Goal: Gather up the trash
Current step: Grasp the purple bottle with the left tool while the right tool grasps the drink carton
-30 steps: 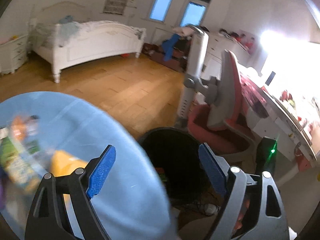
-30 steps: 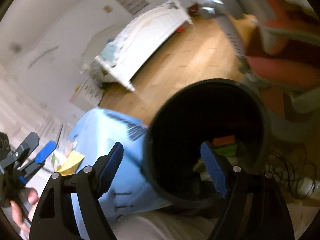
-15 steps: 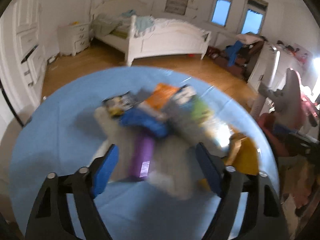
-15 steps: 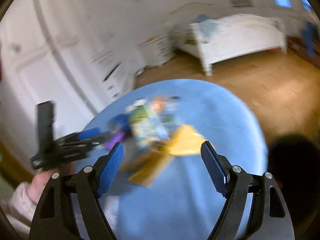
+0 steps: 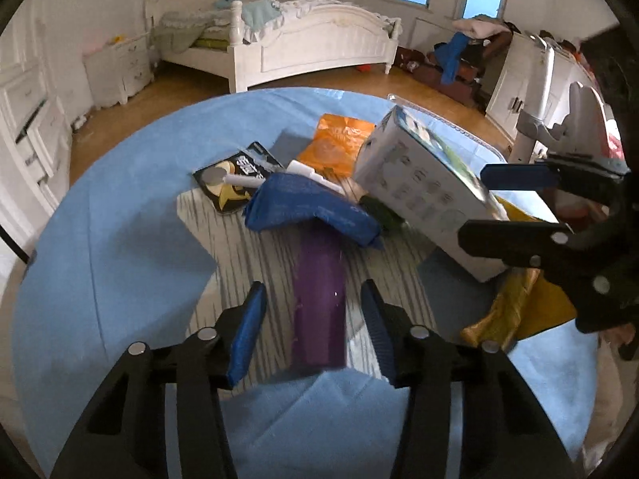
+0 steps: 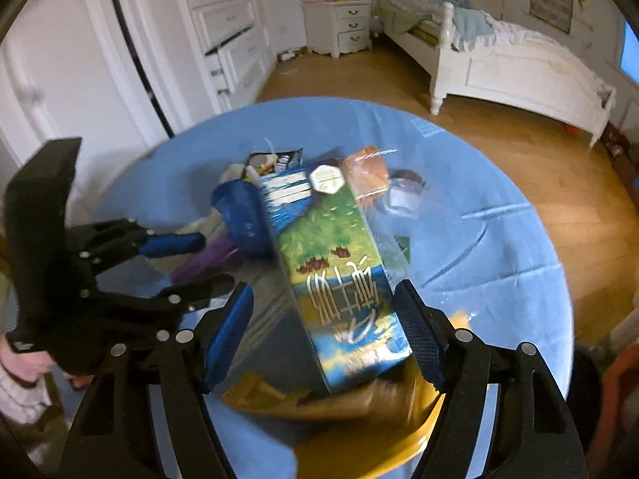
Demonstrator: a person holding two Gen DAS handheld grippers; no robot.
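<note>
On the round blue-clothed table (image 5: 120, 239), the left gripper (image 5: 313, 325) hangs with jaws wide either side of the flat purple wrapper (image 5: 319, 299), which lies half under a crumpled blue packet (image 5: 311, 207). Rightward, the right gripper (image 6: 325, 333) gapes around the tall printed carton (image 6: 335, 263) lying over a yellow foil bag (image 6: 359, 439). Closing carelessly could drag neighbouring litter along or tip the carton off.
</note>
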